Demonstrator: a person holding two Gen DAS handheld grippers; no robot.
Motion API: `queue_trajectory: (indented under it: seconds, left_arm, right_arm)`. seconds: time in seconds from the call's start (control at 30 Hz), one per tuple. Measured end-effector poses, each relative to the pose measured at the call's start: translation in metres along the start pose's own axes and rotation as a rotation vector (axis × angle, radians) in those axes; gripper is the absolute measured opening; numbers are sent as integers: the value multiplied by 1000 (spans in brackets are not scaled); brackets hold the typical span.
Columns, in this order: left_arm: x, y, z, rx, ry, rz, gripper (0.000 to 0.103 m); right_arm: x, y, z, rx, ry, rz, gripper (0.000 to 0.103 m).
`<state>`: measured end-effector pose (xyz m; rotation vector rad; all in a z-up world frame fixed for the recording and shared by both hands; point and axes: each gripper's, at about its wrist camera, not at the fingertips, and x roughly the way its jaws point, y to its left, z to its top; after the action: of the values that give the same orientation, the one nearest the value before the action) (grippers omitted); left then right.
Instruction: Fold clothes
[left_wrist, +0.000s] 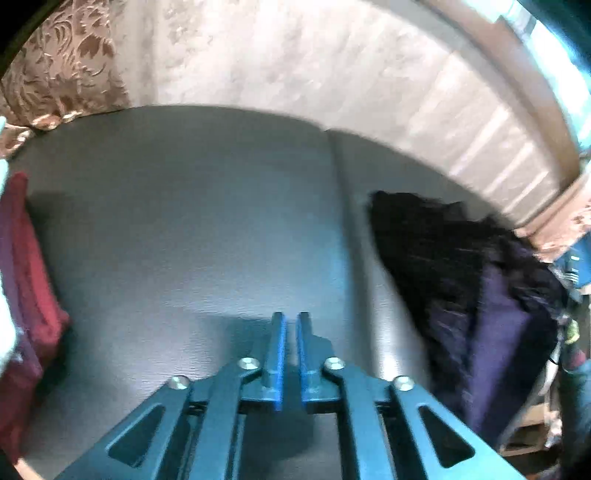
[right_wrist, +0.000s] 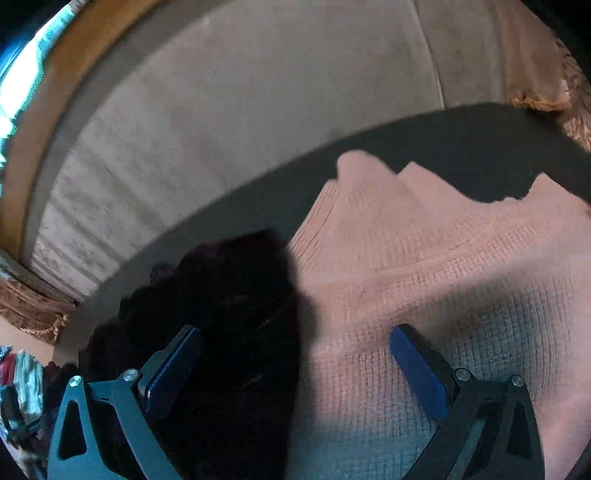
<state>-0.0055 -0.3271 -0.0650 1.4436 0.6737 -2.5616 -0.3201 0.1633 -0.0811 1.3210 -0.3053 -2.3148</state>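
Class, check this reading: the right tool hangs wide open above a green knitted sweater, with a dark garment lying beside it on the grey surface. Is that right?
One detail is wrong: the knitted sweater is pink, not green, as the right wrist view shows. The rest stands: the right tool hangs wide open above it, with the dark garment lying beside it on the grey surface.

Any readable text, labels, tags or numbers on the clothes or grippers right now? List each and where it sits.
None readable.
Pink knit sweater: no tag or print in view.
Black garment: no print visible.
Red clothes: blurred, nothing legible.
Left gripper and right gripper: no markings visible.
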Motion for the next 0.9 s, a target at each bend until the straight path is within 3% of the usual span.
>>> queue_trajectory:
  seconds: [0.07, 0.17, 0.27, 0.33, 0.43, 0.5, 0.57, 0.6, 0.67, 0.7, 0.8, 0.9]
  left_arm:
    - [11, -13, 4, -4, 18, -69, 25]
    - [35, -32, 14, -7, 44, -148, 29]
    - [58, -48, 27, -25, 41, -210, 35]
    - [72, -57, 35, -38, 35, -221, 45]
    - [92, -67, 50, -57, 29, -238, 48]
    - [103, -72, 57, -48, 53, -216, 49]
    - [106, -74, 57, -21, 42, -194, 49]
    - [108, -79, 56, 3, 47, -178, 48]
    - [111, -89, 56, 47, 59, -141, 38]
    - [113, -92, 56, 62, 62, -121, 15]
    - [111, -97, 58, 59, 49, -103, 7]
    - [88, -92, 66, 22, -26, -158, 6]
  right_arm:
    - [-19, 17, 0, -52, -16, 39, 103]
    - [-44, 62, -9, -207, 8, 153, 103]
    - [-43, 109, -29, -378, 136, 208, 103]
    - [-38, 137, -45, -478, 239, 223, 103]
    - [-28, 158, -82, -712, 332, 69, 103]
    - [-18, 168, -97, -789, 353, -8, 101]
    - [-20, 175, -102, -799, 336, -34, 74]
    - [-26, 176, -103, -790, 317, -37, 50]
    - [-38, 176, -104, -791, 282, -62, 26]
    - [-43, 179, -106, -793, 271, -67, 22]
    - [-61, 186, -110, -778, 224, -64, 15]
    - [-91, 211, -120, -779, 109, -30, 14]
